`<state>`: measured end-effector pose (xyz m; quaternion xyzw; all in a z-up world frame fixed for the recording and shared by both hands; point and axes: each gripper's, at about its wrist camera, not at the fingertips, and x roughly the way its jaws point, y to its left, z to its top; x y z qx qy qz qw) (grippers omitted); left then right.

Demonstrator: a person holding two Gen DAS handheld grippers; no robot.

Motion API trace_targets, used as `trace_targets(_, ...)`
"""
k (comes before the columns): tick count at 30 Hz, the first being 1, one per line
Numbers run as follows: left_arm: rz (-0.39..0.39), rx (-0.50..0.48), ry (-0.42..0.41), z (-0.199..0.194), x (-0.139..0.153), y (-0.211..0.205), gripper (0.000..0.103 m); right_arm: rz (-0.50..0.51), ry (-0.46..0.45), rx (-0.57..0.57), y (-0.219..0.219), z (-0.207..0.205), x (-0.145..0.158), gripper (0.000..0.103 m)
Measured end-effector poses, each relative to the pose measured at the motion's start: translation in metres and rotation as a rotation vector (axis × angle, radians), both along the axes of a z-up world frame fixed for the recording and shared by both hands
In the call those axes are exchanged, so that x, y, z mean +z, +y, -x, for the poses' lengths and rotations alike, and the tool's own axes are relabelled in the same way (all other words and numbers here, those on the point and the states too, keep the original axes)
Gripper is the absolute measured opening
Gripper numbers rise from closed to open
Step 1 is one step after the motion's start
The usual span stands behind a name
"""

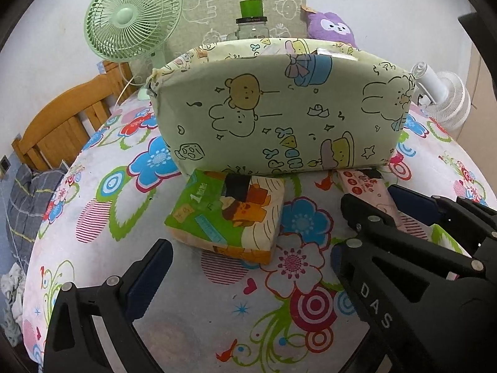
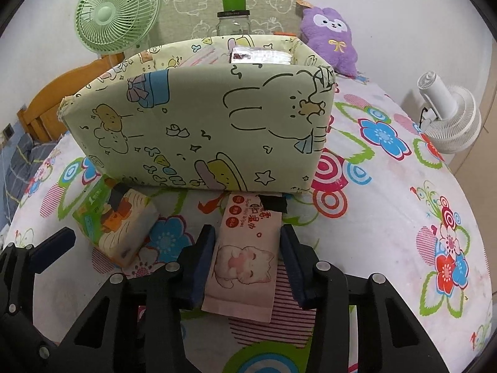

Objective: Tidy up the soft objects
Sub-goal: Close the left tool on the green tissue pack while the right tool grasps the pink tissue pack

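Item count, bed surface

Two fans: one green fan (image 2: 116, 11), one white fan (image 2: 450, 118). One printed fabric box (image 2: 198, 124). Two soft packs outside it: one tissue pack (image 2: 116, 227), one pink wipes pack (image 2: 245, 258). One purple plush toy (image 2: 330, 39). One green-capped jar (image 2: 233, 15). Two tools: left tool (image 1: 245, 273), right tool (image 2: 248, 264).

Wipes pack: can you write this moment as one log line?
right gripper: astride wipes pack, grip unclear | left gripper: open, empty | tissue pack: on bed | box: behind both packs
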<state>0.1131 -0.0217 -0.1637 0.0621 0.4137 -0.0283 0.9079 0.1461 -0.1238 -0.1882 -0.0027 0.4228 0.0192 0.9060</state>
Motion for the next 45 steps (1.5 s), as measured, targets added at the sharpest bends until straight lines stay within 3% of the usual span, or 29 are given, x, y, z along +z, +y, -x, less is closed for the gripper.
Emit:
trace_targets(10,-0.011,0.019,-0.006,-0.005,0.005,0.025,0.102,-0.045,-0.01,0.035,0.007,0.007,0.009,0.043)
trace_targets(17,-0.049,-0.03,-0.005,-0.013,0.006,0.023,0.102,-0.041,-0.014,0.043,0.016,0.006,0.012,0.043)
trace_targets(22,-0.031,-0.061,0.022,-0.022,0.004,0.023,0.102,-0.049,-0.007,0.035,0.016,0.003,0.013,0.043)
trace_targets(24,-0.062,-0.049,0.026,-0.026,0.002,0.019,0.1,-0.051,-0.002,0.033,0.015,0.002,0.012,0.043)
trace_targets(28,-0.047,-0.069,0.027,-0.026,0.002,0.018,0.094,-0.058,-0.004,0.027,0.014,0.001,0.012,0.043)
trace_targets(33,-0.008,-0.113,0.029,-0.024,0.004,0.016,0.074,-0.054,-0.007,0.026,0.015,0.002,0.012,0.043)
trace_targets(45,0.036,-0.081,0.029,-0.006,0.007,0.009,0.07,-0.066,-0.01,0.035,0.01,0.013,0.015,0.043)
